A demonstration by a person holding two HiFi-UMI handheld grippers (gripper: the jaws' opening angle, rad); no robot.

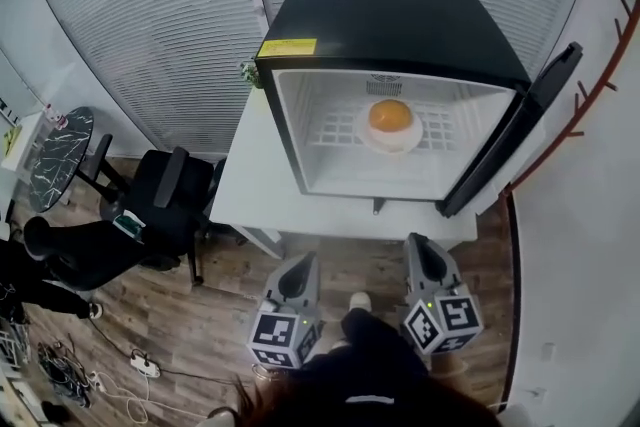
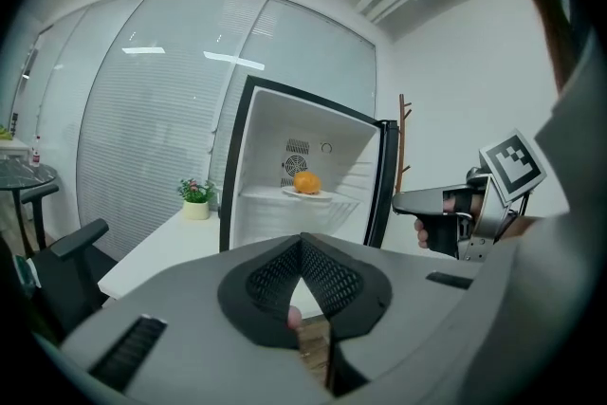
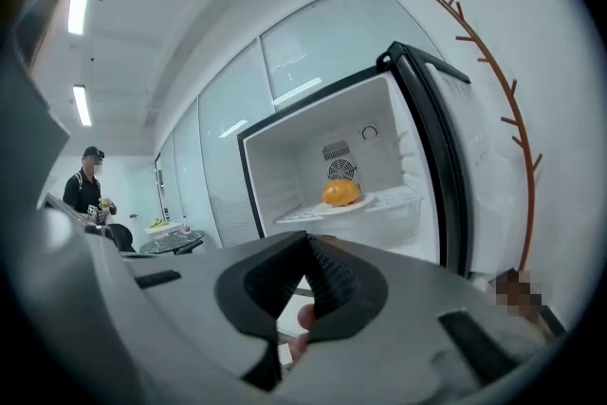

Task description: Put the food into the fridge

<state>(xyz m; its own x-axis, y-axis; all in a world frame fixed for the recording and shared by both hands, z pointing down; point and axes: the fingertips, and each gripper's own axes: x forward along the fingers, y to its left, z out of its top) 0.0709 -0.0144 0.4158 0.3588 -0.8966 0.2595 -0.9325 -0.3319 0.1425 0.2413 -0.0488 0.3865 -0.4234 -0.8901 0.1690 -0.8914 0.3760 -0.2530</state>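
Abreast, seemingly closed: 2 hand-held grippers (image 1: pixel 309 260) (image 1: pixel 413 242)

The fridge (image 1: pixel 390 15) is a small black box with a white inside. It stands upright on the right part of a white desk (image 1: pixel 250 190). Its door (image 1: pixel 525 120) is swung wide open to the right, so the whole compartment shows. The food (image 1: pixel 390 115) is a round, orange-yellow lump. It sits on a white plate (image 1: pixel 392 142) at the middle of the white wire shelf (image 1: pixel 335 127), towards the far wall of the compartment, just below a round vent.
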